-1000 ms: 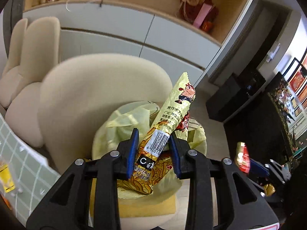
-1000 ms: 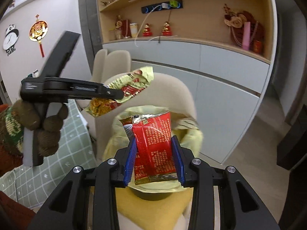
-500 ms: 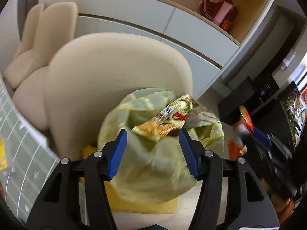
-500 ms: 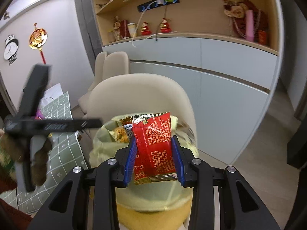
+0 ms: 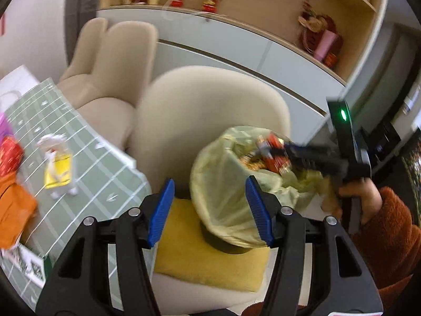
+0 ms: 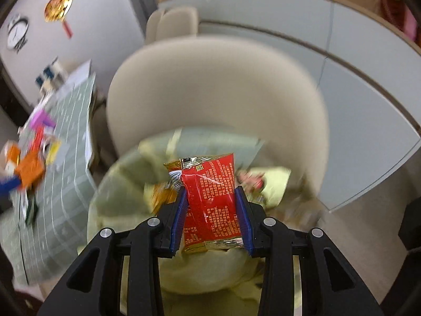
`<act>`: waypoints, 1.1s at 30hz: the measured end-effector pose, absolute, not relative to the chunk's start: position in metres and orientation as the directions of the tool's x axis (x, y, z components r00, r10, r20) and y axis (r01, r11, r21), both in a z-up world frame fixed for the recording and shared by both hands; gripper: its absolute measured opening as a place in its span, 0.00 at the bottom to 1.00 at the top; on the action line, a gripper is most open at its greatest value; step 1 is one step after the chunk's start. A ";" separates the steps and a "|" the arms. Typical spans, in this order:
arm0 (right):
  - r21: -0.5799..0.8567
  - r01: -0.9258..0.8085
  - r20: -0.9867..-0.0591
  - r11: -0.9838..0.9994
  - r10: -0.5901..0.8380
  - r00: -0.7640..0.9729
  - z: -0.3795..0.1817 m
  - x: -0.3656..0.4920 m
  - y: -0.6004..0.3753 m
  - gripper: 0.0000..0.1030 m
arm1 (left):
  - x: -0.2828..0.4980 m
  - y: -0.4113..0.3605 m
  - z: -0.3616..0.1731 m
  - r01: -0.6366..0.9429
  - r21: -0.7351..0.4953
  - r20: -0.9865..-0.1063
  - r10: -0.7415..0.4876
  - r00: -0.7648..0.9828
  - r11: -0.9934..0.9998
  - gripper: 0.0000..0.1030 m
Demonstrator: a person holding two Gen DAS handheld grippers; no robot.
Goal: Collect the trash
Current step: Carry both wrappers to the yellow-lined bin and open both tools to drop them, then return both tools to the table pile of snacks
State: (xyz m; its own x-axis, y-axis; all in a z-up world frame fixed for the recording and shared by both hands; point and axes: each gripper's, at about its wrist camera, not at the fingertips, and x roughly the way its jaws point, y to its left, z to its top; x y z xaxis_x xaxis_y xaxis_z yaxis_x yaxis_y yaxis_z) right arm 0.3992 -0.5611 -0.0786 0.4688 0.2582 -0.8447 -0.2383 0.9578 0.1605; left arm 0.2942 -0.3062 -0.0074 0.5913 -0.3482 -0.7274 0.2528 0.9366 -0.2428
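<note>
A bin lined with a pale yellow bag [image 5: 223,192] stands on a yellow cushion [image 5: 200,258] on a beige chair. My left gripper [image 5: 209,210] is open and empty, pulled back in front of the bin. My right gripper [image 6: 211,218] is shut on a red snack wrapper [image 6: 210,200] and holds it over the mouth of the bag [image 6: 123,197]. It also shows in the left wrist view [image 5: 284,152] at the bag's rim, with the red wrapper [image 5: 275,155]. A yellow-orange wrapper [image 6: 163,194] lies inside the bag.
A green checked table [image 5: 52,142] at the left carries more trash: a yellow-white packet [image 5: 58,168], orange wrappers [image 5: 13,205] and a red one [image 5: 9,152]. A second beige chair [image 5: 110,60] and grey cabinets [image 5: 236,42] stand behind.
My left gripper opened and dropped the yellow wrapper into the bag, then drew back to the left. My right gripper moved down over the bag with the red wrapper.
</note>
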 end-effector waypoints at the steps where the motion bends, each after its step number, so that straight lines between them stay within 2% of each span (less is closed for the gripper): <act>1: 0.155 -0.251 -0.851 0.956 0.258 0.457 -0.082 0.392 -0.557 0.34 | 0.293 -0.301 -0.009 0.236 -0.249 -0.729 -0.342 0.592 0.939 0.52; 7: 0.105 -0.242 -0.852 0.965 0.213 0.477 -0.087 0.367 -0.552 0.35 | 0.289 -0.273 -0.025 0.133 -0.279 -0.759 -0.303 0.576 0.951 0.52; 13: 0.098 -0.196 -0.803 0.976 0.194 0.563 -0.064 0.350 -0.551 0.48 | 0.278 -0.256 -0.020 0.098 -0.275 -0.759 -0.279 0.589 0.956 0.52; 15: 0.084 -0.182 -0.785 0.980 0.177 0.593 -0.052 0.342 -0.547 0.55 | 0.275 -0.248 -0.016 0.096 -0.275 -0.755 -0.277 0.594 0.957 0.53; 19: 0.064 -0.178 -0.752 0.982 0.165 0.638 -0.029 0.324 -0.527 0.56 | 0.269 -0.231 -0.013 0.101 -0.270 -0.757 -0.275 0.593 0.958 0.54; 22: 0.103 -0.192 -0.728 0.976 0.205 0.654 -0.016 0.309 -0.510 0.61 | 0.259 -0.210 -0.013 0.105 -0.248 -0.756 -0.260 0.600 0.963 0.54; 25: 0.125 -0.214 -0.709 0.969 0.238 0.664 -0.011 0.296 -0.482 0.61 | 0.247 -0.181 -0.016 0.075 -0.215 -0.758 -0.215 0.615 0.974 0.54; 33: 0.192 -0.380 -0.674 0.905 0.403 0.619 -0.007 0.265 -0.378 0.61 | 0.194 -0.054 -0.020 -0.148 -0.213 -0.748 -0.064 0.661 0.966 0.54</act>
